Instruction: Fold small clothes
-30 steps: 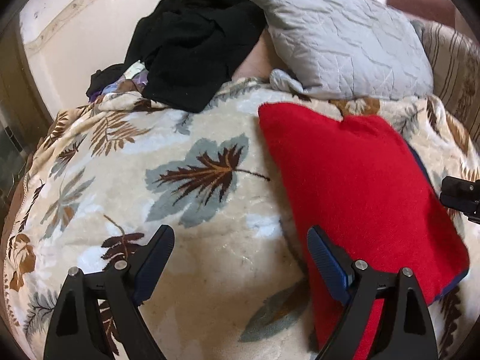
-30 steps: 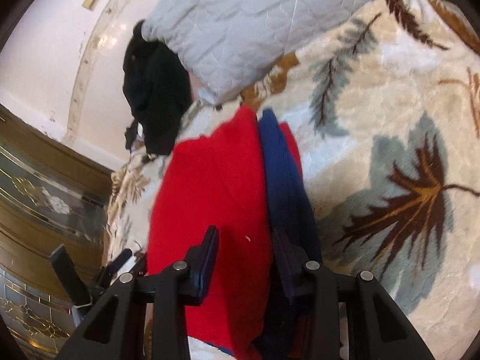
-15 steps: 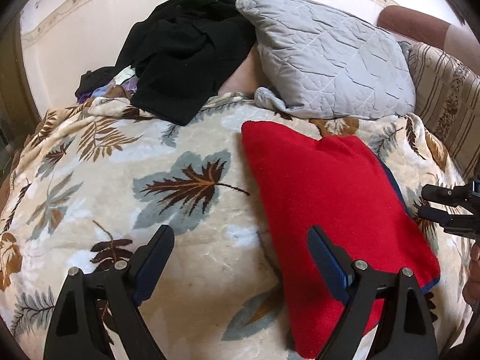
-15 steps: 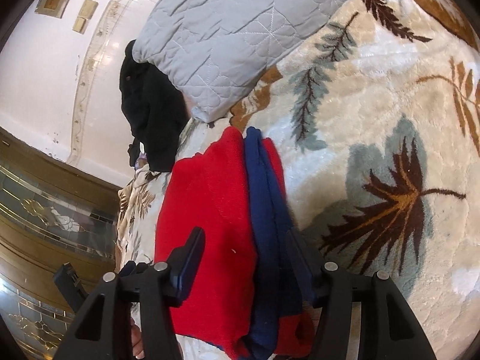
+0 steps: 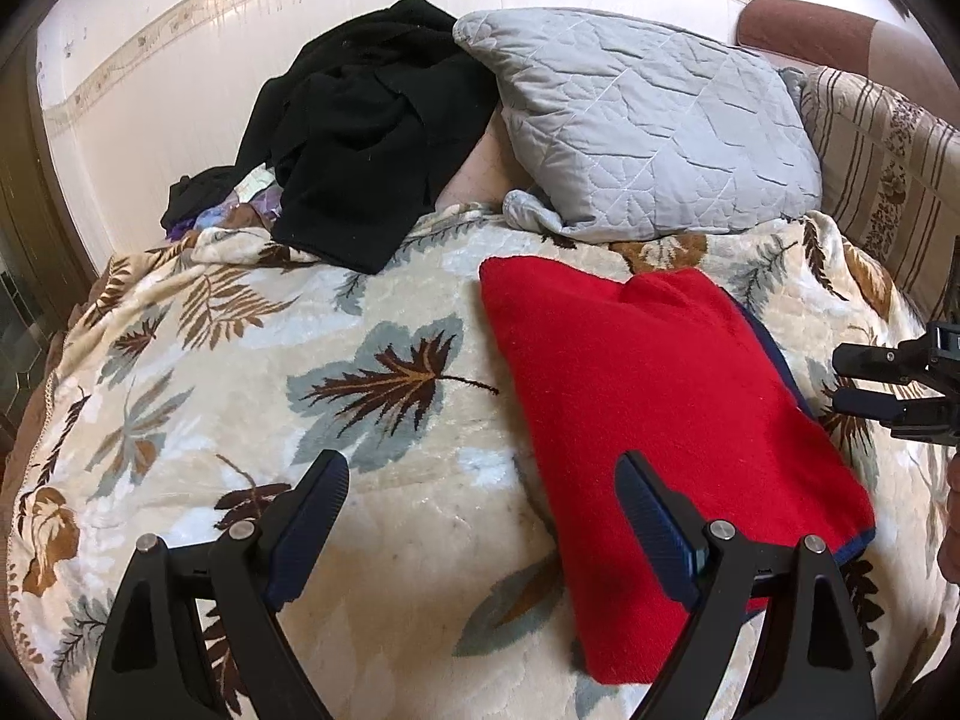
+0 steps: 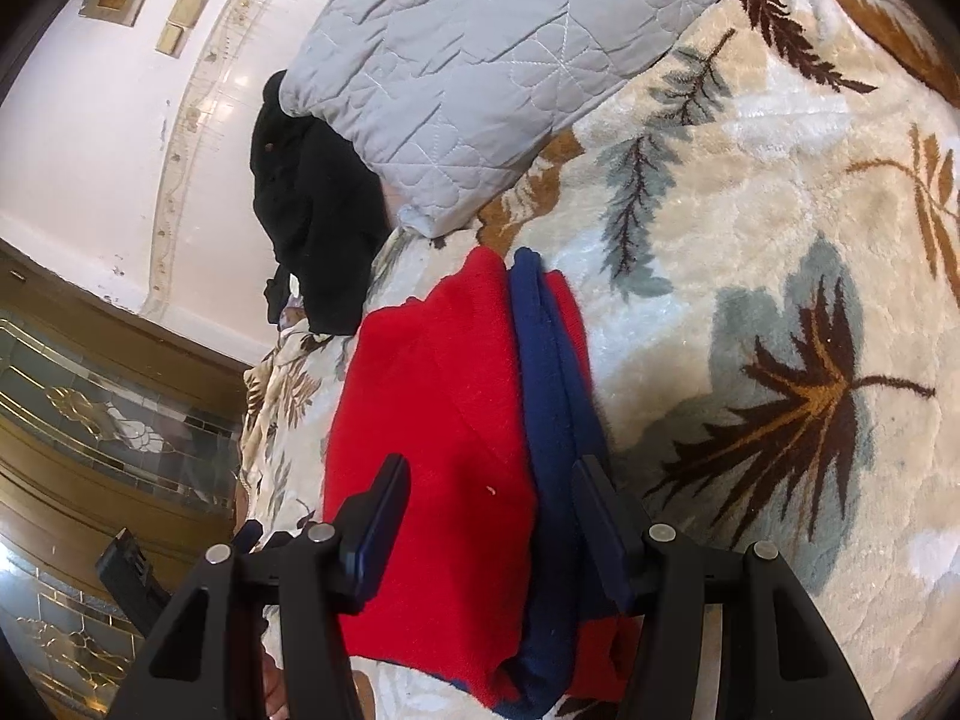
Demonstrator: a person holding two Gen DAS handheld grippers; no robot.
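Right gripper (image 6: 489, 516) has let go; leaf-patterned blanket (image 5: 240, 360) meets tiled wall (image 5: 180, 78)

A folded red fleece garment (image 5: 660, 396) lies on the leaf-patterned plush blanket (image 5: 300, 372), toward its right edge. The left gripper (image 5: 480, 516) hovers wide open over its near-left edge.
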